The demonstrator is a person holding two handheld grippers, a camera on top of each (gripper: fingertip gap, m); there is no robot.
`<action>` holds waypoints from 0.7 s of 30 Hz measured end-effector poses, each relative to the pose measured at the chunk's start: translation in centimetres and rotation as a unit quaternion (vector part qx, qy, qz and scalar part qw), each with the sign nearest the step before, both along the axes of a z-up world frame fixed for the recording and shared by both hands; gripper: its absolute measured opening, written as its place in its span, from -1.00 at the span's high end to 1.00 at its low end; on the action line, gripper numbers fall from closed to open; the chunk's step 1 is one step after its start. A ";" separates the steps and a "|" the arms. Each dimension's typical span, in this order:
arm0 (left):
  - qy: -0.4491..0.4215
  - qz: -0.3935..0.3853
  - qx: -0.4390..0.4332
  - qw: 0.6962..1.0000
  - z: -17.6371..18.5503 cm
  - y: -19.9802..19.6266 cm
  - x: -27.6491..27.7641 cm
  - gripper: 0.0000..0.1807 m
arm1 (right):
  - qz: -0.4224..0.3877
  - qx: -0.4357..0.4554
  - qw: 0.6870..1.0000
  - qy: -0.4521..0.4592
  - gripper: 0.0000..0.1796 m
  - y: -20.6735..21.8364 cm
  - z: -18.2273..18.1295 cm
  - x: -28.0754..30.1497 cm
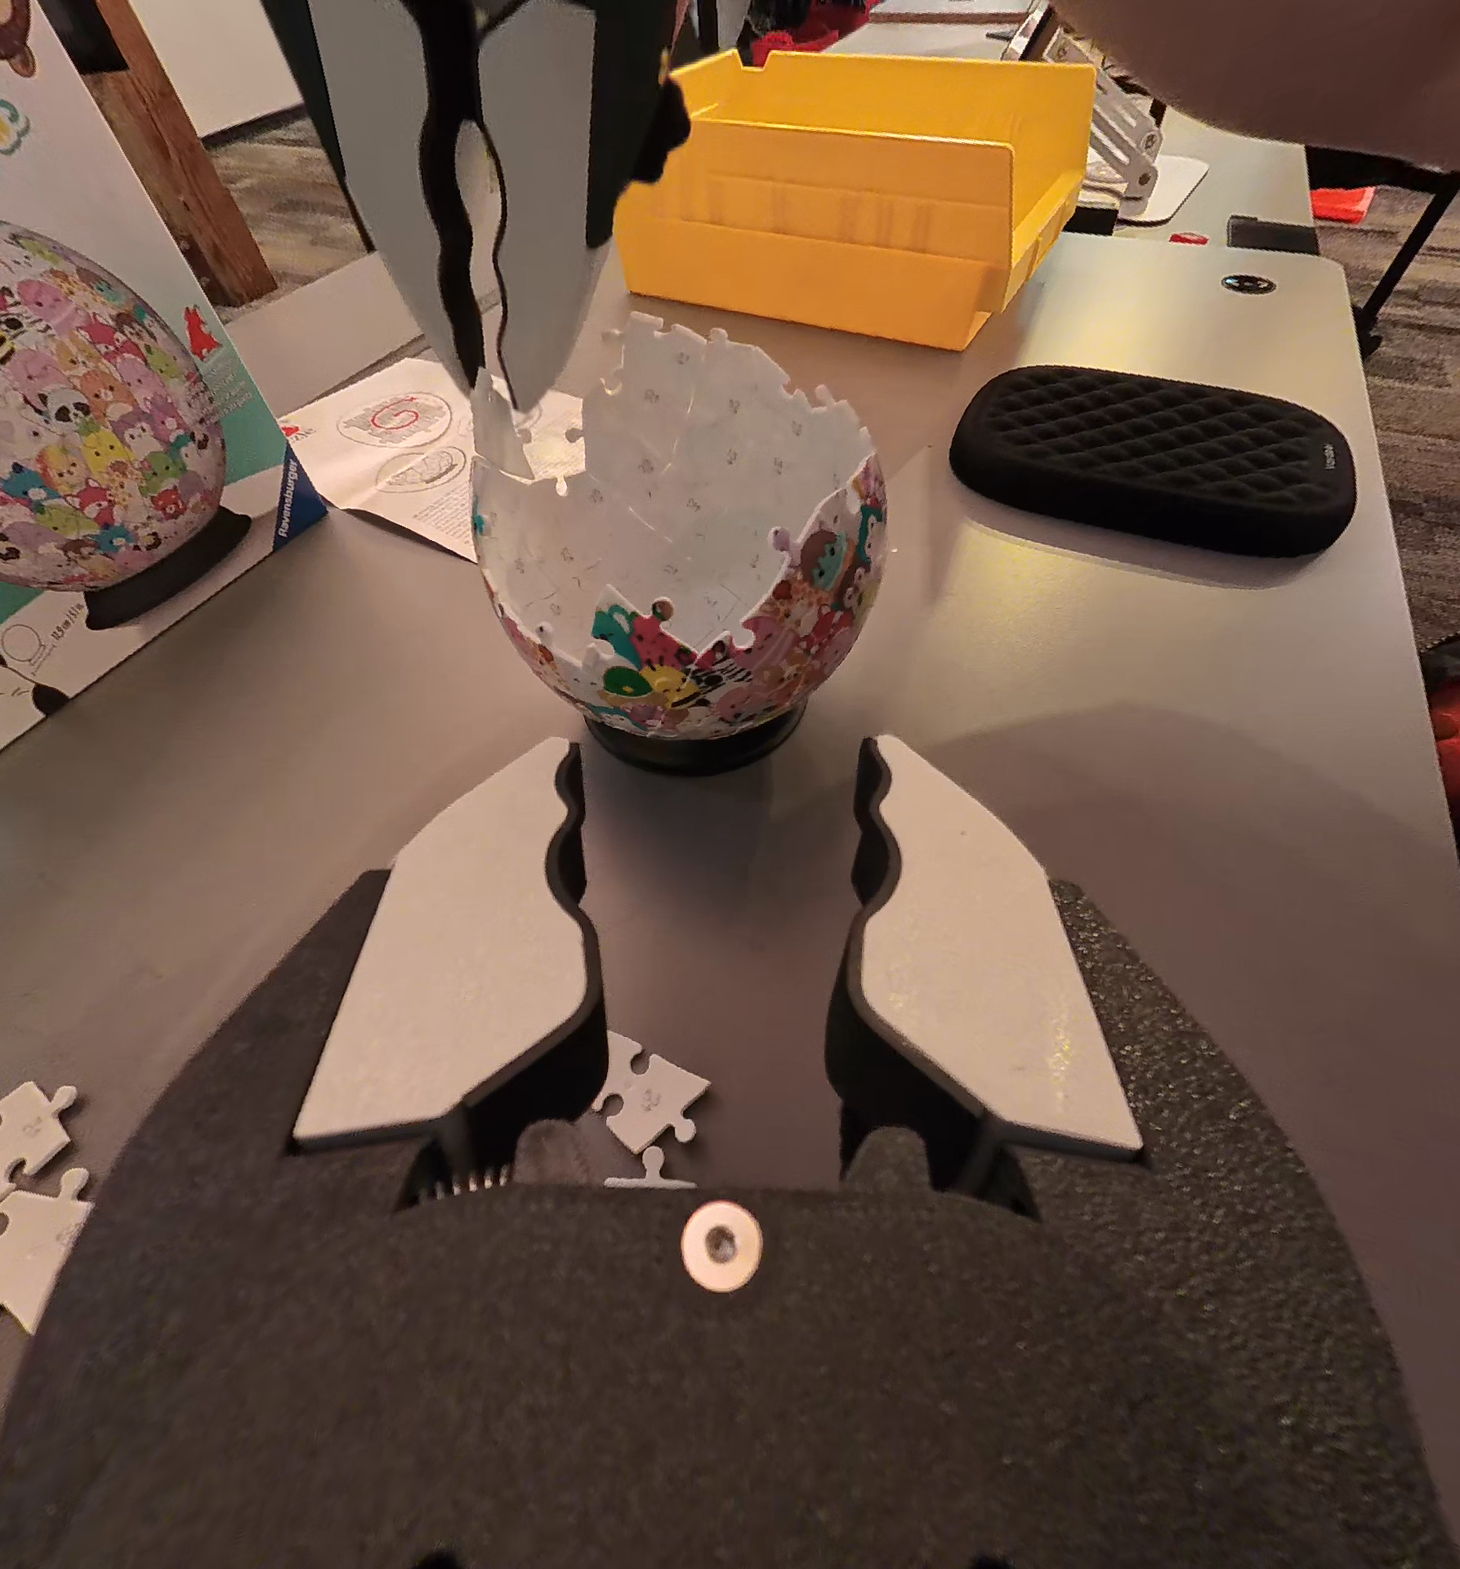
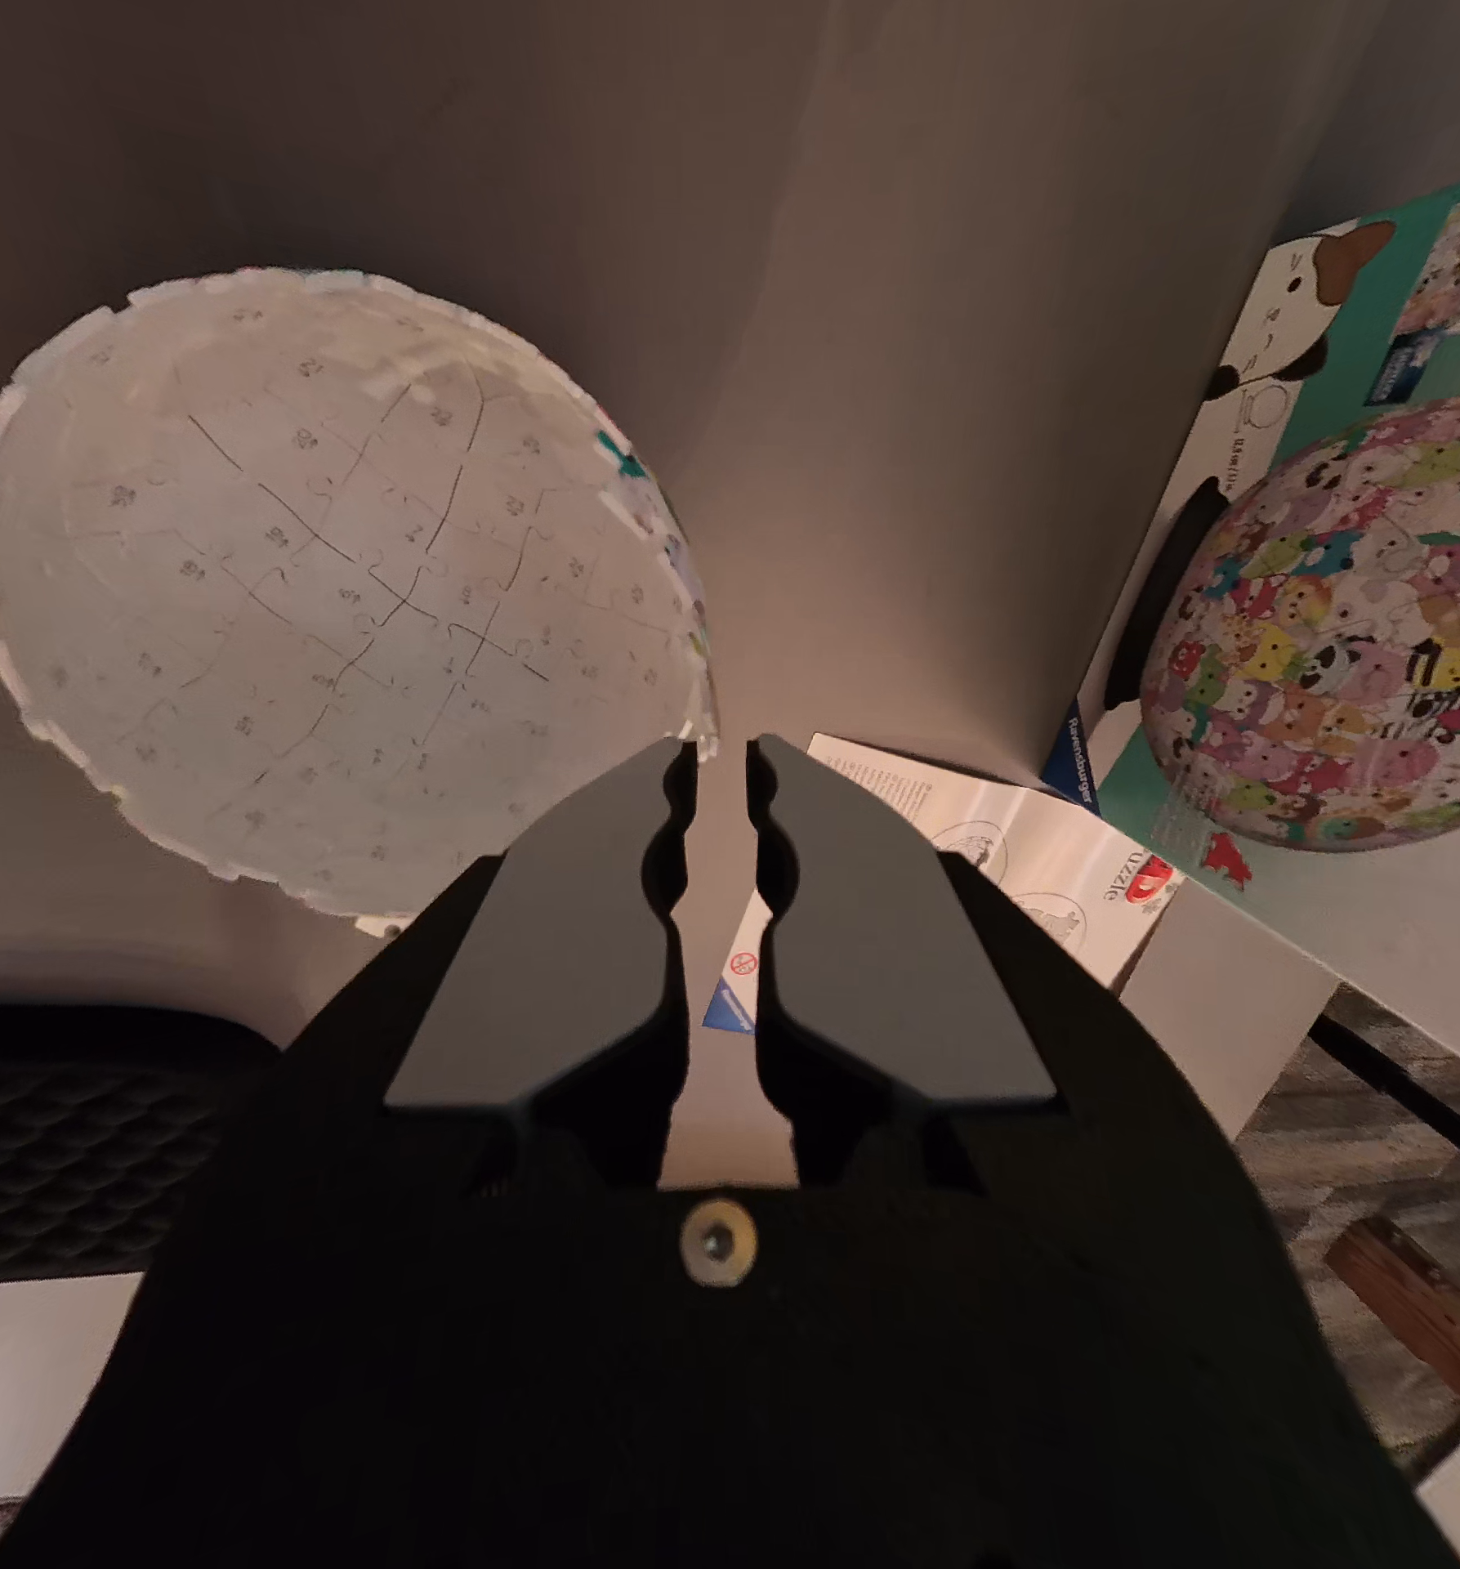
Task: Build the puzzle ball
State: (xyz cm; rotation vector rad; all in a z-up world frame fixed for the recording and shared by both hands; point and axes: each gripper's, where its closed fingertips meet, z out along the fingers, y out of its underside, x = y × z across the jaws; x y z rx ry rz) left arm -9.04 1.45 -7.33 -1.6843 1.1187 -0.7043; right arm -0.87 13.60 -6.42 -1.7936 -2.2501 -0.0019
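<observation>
The puzzle ball (image 1: 679,543) is seen half built just ahead of the left tongs (image 1: 719,747), seated on a round black stand (image 1: 692,747) on the smooth grey bench (image 1: 1091,722). It forms an open, jagged-rimmed shell: the outside is printed with crowded bright plush figures, while the inside is matte white, faintly numbered and crossed by curved seams. The left tongs are held wide apart with nothing between them; their fingers are flat pale plates with wavy black inner edges on a grainy black body. The right tongs (image 1: 501,382) are lowered from above onto the shell's far-left rim, closed on a white curved puzzle piece (image 1: 501,433) that touches the rim. In the right wrist view the right tongs (image 2: 722,747) show only a narrow gap at the shell's edge (image 2: 692,679), and the piece itself cannot be made out there. Loose white pieces (image 1: 654,1095) lie flat beneath and left of the left tongs. A glossy picture box (image 1: 89,424) and a folded paper leaflet (image 1: 395,441) stand left of the ball, a yellow plastic bin (image 1: 862,195) beyond it, and a quilted black pad (image 1: 1155,463) to its right.
</observation>
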 end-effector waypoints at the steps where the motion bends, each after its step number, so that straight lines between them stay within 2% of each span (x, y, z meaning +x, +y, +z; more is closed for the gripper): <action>1: 0.002 0.001 0.001 1.000 0.0 0.0 0.0 0.32 | -0.003 -0.002 1.000 0.005 0.86 0.0 0.2 0.1; 11: 0.020 0.003 0.008 1.000 -0.5 0.0 0.0 0.33 | -0.005 -0.041 0.998 0.051 0.83 -0.3 0.6 -0.1; 21: 0.028 0.006 0.009 1.000 -0.8 0.1 -0.1 0.33 | 0.006 -0.041 0.998 0.039 0.84 -0.1 -0.6 -0.3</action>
